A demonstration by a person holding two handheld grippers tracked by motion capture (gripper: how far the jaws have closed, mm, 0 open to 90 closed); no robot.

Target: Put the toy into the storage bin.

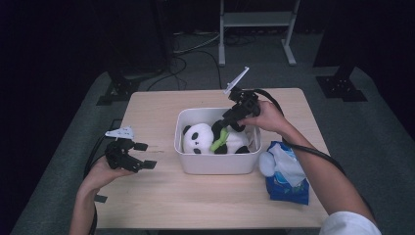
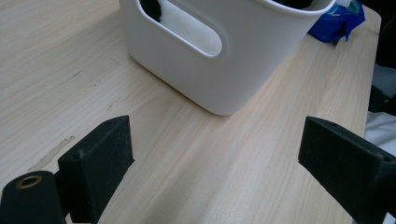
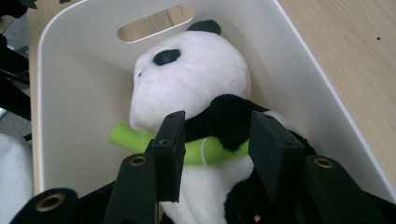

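Lying on its back inside the white bin, the panda is a soft plush with a white head and belly, black ears, black eye patches and black limbs. It hugs a bright green stalk across its chest, under one black arm. Its head points toward the bin's left wall, beside the handle slot seen in the right gripper view. The bin stands at the middle of the table, nearer the far edge than the near one.

Right gripper: it reaches down into the bin from the far right, tilted steeply, with the hand over the bin's far right corner and the forearm crossing the table's right edge area. Its jaws stand partly apart, either side of the panda's black arm and the stalk; the pads do not press on the plush, so it is released.

Left gripper: held low over the table near the left edge, pointing at the bin's left wall, jaws wide apart with bare wood between them.

A blue packet lies by the bin's right side, toward the near right corner.
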